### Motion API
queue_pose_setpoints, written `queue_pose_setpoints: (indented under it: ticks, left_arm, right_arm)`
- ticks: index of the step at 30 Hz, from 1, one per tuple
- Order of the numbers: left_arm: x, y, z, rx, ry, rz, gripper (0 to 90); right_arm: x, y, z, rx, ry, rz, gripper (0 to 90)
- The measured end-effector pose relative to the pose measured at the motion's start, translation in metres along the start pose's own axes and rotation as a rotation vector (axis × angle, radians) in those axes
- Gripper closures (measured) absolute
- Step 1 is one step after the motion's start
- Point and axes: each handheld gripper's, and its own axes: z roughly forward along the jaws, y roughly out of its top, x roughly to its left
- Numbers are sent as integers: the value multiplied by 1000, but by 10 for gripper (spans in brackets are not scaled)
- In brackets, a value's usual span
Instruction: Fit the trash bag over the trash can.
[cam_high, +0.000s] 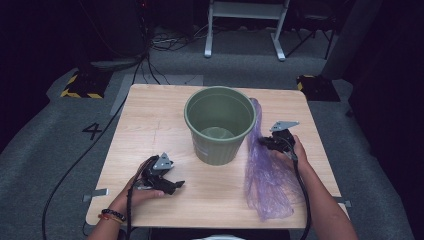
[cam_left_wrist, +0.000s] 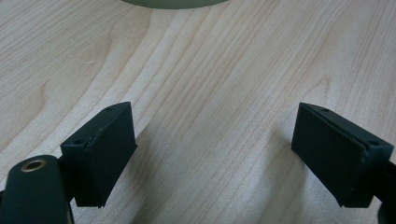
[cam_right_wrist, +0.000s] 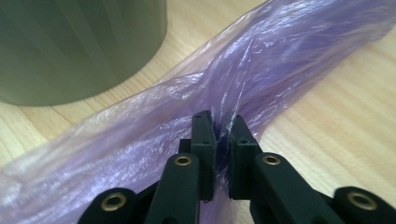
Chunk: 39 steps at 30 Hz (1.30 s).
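Note:
A green bin (cam_high: 219, 124) stands upright in the middle of the wooden table (cam_high: 150, 115), and its side fills the upper left of the right gripper view (cam_right_wrist: 79, 46). A thin purple plastic bag (cam_high: 265, 175) lies stretched along the table to the bin's right. My right gripper (cam_high: 264, 142) has its jaws pinched together on a fold of the bag (cam_right_wrist: 261, 70), close beside the bin. My left gripper (cam_high: 175, 186) rests low over bare wood at the front left, jaws spread wide with nothing between them (cam_left_wrist: 215, 154).
The bin's base edge (cam_left_wrist: 173, 3) lies just beyond the left gripper. Grey carpet surrounds the table, with cables and a white frame (cam_high: 245, 25) behind it. Black-and-yellow blocks (cam_high: 82, 85) sit at the far corners.

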Motion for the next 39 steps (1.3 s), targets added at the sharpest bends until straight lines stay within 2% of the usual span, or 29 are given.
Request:
queue_pose_setpoints:
  ticks: [3, 11, 15, 20, 22, 24, 28, 30, 31, 33, 34, 36, 37, 39]
  left_arm:
    - [0, 0, 0, -2, -3, 2, 132]
    - [1, 1, 1, -1, -8, 7, 132]
    - [2, 1, 0, 4, -12, 6, 145]
    - [3, 2, 0, 9, -10, 9, 153]
    - [3, 4, -1, 26, 1, 14, 155]
    - [3, 5, -2, 28, 3, 12, 158]
    - [3, 10, -14, -25, 42, 12, 161]
    - [2, 11, -18, -36, 55, 14, 161]
    - [2, 13, -26, -61, 79, 17, 163]
    - [2, 14, -30, -73, 90, 18, 163]
    - [2, 16, -37, -99, 106, 17, 162]
    - [3, 17, -40, -112, 109, 16, 162]
    - [4, 19, -45, -143, 115, 4, 159]
    - [6, 20, -47, -152, 118, -2, 157]
  right_arm:
    - [0, 3, -12, -48, -3, 0, 870]
    - [0, 10, -27, -108, -25, -9, 894]
    - [4, 17, -37, -161, -28, -29, 895]
    - [9, 24, -46, -201, -26, -50, 894]
    - [13, 28, -55, -237, -23, -68, 895]
    - [15, 29, -58, -248, -18, -74, 895]
    - [25, 34, -71, -289, -13, -120, 895]
    - [27, 35, -73, -295, -13, -129, 895]
    - [30, 37, -78, -314, -2, -141, 895]
    - [31, 37, -80, -323, 4, -142, 895]
    - [33, 39, -84, -337, 12, -151, 895]
    - [34, 39, -86, -344, 10, -156, 895]
    - [36, 41, -90, -369, 7, -159, 895]
    - [37, 41, -92, -380, 8, -163, 895]
